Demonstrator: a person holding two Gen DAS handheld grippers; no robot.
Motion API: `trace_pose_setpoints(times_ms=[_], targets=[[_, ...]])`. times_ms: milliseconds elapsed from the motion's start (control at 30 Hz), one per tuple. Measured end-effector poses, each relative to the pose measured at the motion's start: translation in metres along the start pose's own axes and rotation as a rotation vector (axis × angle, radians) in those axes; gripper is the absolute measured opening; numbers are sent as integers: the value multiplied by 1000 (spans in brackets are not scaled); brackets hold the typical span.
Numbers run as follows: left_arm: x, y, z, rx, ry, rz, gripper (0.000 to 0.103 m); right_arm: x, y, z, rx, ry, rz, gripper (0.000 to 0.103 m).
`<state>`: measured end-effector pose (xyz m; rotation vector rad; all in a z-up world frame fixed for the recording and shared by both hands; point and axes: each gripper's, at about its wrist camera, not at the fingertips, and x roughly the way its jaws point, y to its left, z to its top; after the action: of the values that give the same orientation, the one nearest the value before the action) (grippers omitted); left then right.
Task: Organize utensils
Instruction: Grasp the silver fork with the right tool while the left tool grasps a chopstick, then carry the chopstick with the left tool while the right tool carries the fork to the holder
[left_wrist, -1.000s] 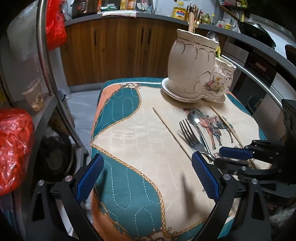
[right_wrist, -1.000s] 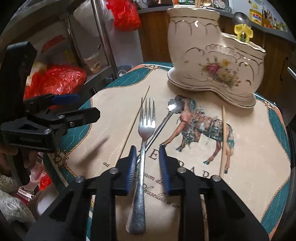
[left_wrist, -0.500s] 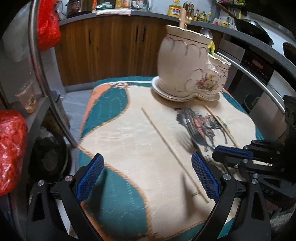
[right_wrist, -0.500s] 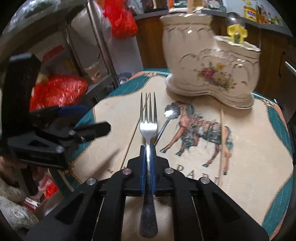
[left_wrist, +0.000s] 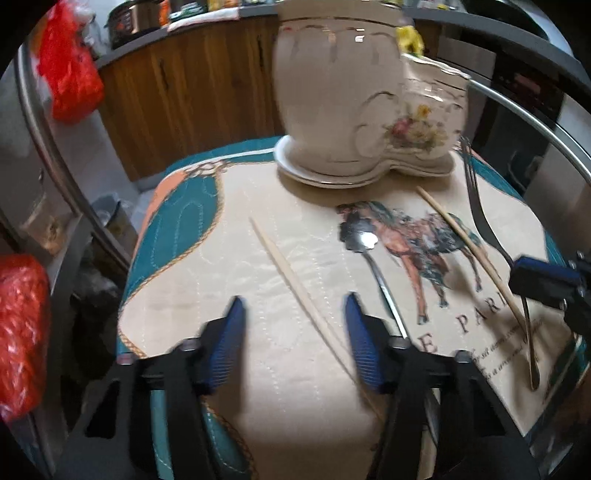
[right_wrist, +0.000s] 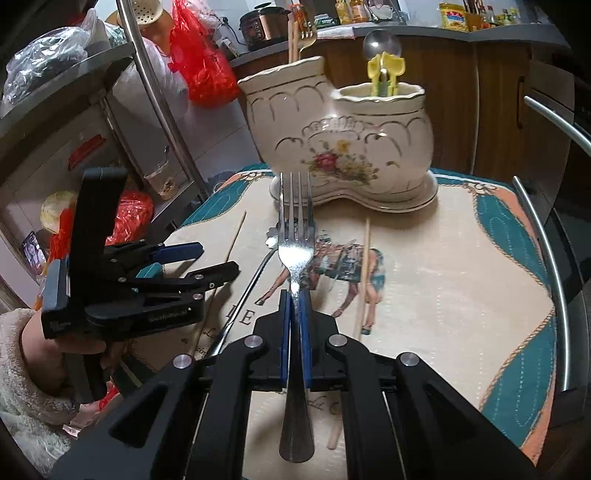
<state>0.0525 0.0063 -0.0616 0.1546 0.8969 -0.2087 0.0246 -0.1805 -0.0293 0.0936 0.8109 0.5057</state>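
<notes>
A cream boot-shaped ceramic holder (left_wrist: 351, 92) (right_wrist: 351, 147) stands at the back of the cloth-covered table (left_wrist: 192, 258), with chopsticks, a gold fork and a spoon standing in it. My right gripper (right_wrist: 294, 306) (left_wrist: 543, 277) is shut on a steel fork (right_wrist: 295, 254) (left_wrist: 480, 206), which is lifted off the cloth with its tines toward the holder. My left gripper (left_wrist: 295, 332) (right_wrist: 192, 258) hangs low over a wooden chopstick (left_wrist: 291, 280) (right_wrist: 236, 236). Its jaws are closing with the chopstick between them, and the pads are not pressing on it. A spoon (left_wrist: 362, 240) (right_wrist: 255, 273) and a second chopstick (left_wrist: 461, 236) (right_wrist: 364, 273) lie on the cloth.
A metal rack (right_wrist: 147, 92) with red plastic bags (right_wrist: 199, 55) stands to the left of the table. Wooden cabinets (left_wrist: 192, 85) and a cluttered counter run behind. A curved metal rail (right_wrist: 546, 258) borders the table's right side. A sleeved hand (right_wrist: 33, 354) holds the left gripper.
The right gripper shut on the fork and raised it from the cloth. The left gripper moved forward over the chopstick, and its jaws narrowed from wide open.
</notes>
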Motion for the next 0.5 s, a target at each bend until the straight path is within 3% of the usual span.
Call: trace_pose_setpoints(times_ms=[33,67,100,167,333,500], targets=[[-1,-4,0,24,-2,12,32,-1,-2,0,6,-2,1,5],[-2,-7,0,47,-1,16,15,-1,-4,0,13,-4,4,5],[-3,-9,0,69,-1,21,11,-2,-5,1,18,-7,5,5],[-5,-7,-2,86,-7,4,8,-4,-8,2,25,-17,8,5],[-14,16,-7,-5,-34,-91,7,-14,-14,0,41,-49,15,5],[-35,30,-8,-73,-111,-177,7,-23,-19,4,60,-89,19,5]])
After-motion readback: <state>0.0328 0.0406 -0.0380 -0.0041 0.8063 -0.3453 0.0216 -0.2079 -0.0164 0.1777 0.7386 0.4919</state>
